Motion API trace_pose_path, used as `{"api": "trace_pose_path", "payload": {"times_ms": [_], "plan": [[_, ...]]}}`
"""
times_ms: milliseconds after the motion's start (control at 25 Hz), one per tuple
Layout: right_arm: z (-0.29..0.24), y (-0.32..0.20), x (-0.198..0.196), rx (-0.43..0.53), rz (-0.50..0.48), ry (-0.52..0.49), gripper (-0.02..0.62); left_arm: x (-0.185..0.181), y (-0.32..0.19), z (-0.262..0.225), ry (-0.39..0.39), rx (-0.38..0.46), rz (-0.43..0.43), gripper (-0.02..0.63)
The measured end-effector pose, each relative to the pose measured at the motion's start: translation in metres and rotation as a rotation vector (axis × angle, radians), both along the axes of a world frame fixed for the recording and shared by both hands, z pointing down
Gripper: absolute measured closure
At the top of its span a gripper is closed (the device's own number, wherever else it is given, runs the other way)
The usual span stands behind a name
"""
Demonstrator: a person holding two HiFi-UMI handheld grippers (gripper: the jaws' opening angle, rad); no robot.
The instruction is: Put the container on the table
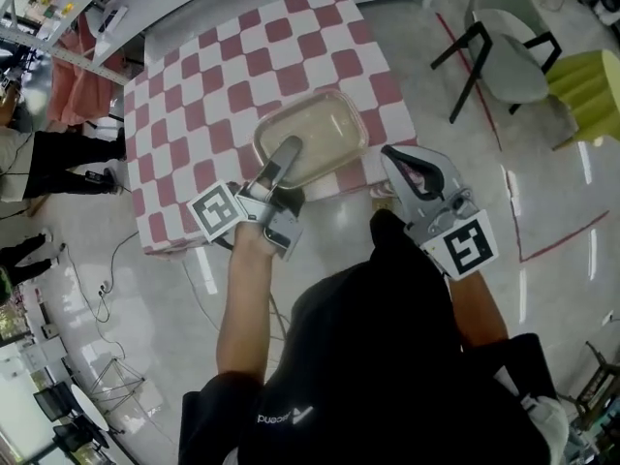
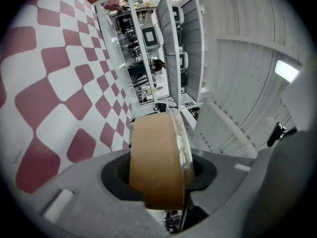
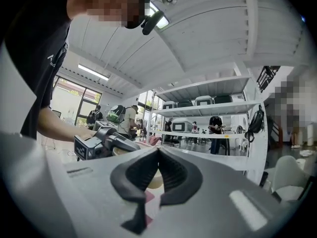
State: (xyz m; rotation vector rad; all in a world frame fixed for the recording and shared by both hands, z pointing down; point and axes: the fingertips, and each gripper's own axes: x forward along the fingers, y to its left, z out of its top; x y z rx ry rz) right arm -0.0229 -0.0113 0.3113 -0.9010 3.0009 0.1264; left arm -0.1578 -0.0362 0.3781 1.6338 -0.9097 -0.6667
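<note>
The container (image 1: 312, 136) is a shallow beige tub with a clear lid. It is over the near part of the table (image 1: 194, 114), which has a red and white checked cloth. My left gripper (image 1: 284, 156) is shut on the container's near rim. In the left gripper view the container (image 2: 157, 162) appears edge-on between the jaws of the left gripper (image 2: 161, 172), with the checked cloth beside it. My right gripper (image 1: 394, 158) is just right of the container, near the table's front corner. Its jaws are shut with nothing in them. The right gripper view shows the right gripper (image 3: 158, 152) with its tips meeting.
A pale chair with black legs (image 1: 504, 46) and a yellow-green seat (image 1: 591, 85) stand on the shiny floor to the right, where red tape lines (image 1: 475, 76) run. People (image 1: 39, 153) and shelving are at the left. White racks (image 3: 208, 113) stand beyond the table.
</note>
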Motion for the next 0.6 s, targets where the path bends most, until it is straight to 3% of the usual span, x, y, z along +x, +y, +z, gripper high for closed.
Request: {"api": "trace_pose_path", "payload": {"times_ms": [280,600], "plan": [[0.003,-0.117,0.035,-0.029,-0.057,0.01,0.592,0.025,-0.12,0.011,-0.046,-0.033,-0.035,0.42],[0.017,-0.184,0.041,-0.055,-0.103,0.016,0.592,0.037,-0.207,0.043,-0.119,-0.09,-0.012,0.42]]}}
